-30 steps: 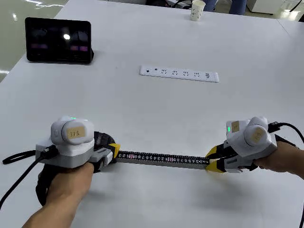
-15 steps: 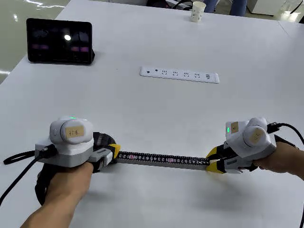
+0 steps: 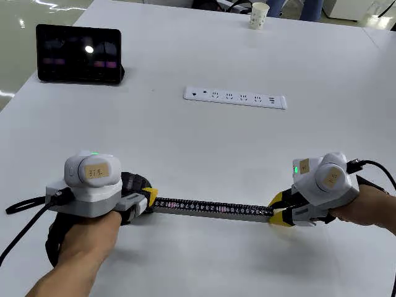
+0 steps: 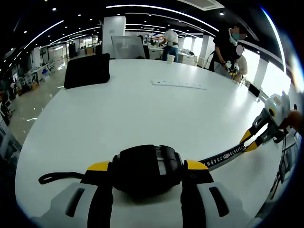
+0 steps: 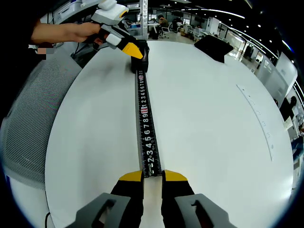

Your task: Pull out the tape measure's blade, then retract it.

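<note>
The black tape measure case [image 4: 147, 168] sits on the white table [image 3: 204, 142], and my left gripper [image 3: 147, 199] is shut on it from both sides. Its black blade [image 3: 210, 207] with white numbers runs flat along the table to the right. My right gripper [image 3: 276, 208] is shut on the blade's end. In the right gripper view the blade [image 5: 144, 123] stretches from my yellow-tipped right gripper [image 5: 152, 176] away to the case [image 5: 140, 61], held by the left gripper [image 5: 128, 47]. In the left gripper view the blade [image 4: 225, 155] leads off to the right gripper [image 4: 251, 140].
A white power strip [image 3: 235, 97] lies in the table's middle, beyond the blade. A dark tablet [image 3: 78, 54] stands at the far left and a paper cup [image 3: 259, 15] at the far edge. A black cable [image 3: 25, 204] trails from the left gripper. People stand beyond the table [image 4: 228, 42].
</note>
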A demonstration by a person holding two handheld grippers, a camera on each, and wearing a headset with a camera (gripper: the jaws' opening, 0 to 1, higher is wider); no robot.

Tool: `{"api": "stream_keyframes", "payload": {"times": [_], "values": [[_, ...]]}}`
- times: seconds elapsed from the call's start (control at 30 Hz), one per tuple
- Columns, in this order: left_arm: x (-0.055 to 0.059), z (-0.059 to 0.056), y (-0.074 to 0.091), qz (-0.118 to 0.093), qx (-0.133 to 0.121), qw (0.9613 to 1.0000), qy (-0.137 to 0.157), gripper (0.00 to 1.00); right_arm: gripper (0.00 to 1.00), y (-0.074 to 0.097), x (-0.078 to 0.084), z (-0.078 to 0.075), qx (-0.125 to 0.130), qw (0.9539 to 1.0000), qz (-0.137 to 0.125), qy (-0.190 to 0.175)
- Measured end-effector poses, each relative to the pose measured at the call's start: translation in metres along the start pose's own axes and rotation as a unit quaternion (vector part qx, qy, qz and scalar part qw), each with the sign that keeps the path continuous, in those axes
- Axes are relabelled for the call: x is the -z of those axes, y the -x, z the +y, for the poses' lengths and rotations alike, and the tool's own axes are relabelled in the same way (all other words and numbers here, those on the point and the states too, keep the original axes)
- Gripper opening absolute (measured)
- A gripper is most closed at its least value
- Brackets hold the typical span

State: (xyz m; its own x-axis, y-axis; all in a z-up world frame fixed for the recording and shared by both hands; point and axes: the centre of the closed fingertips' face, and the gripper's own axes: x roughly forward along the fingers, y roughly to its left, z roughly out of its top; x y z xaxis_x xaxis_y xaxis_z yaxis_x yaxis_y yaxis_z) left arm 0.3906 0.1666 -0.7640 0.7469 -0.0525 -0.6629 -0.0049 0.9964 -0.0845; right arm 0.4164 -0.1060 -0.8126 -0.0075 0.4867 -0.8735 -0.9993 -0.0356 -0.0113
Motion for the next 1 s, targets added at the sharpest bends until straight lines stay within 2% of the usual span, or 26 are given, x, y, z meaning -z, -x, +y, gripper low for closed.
{"api": "stream_keyframes", "payload": {"times": [0.27,1.0], "values": [[0.0,0.001,0.0,0.0,0.0,1.0,0.001,0.52,0.11,0.0,0.0,0.0,0.002,1.0,0.002,0.001],[0.0,0.001,-0.002,0.002,0.003,1.0,0.001,0.52,0.11,-0.01,-0.014,0.001,-0.004,1.0,-0.005,-0.001]]}}
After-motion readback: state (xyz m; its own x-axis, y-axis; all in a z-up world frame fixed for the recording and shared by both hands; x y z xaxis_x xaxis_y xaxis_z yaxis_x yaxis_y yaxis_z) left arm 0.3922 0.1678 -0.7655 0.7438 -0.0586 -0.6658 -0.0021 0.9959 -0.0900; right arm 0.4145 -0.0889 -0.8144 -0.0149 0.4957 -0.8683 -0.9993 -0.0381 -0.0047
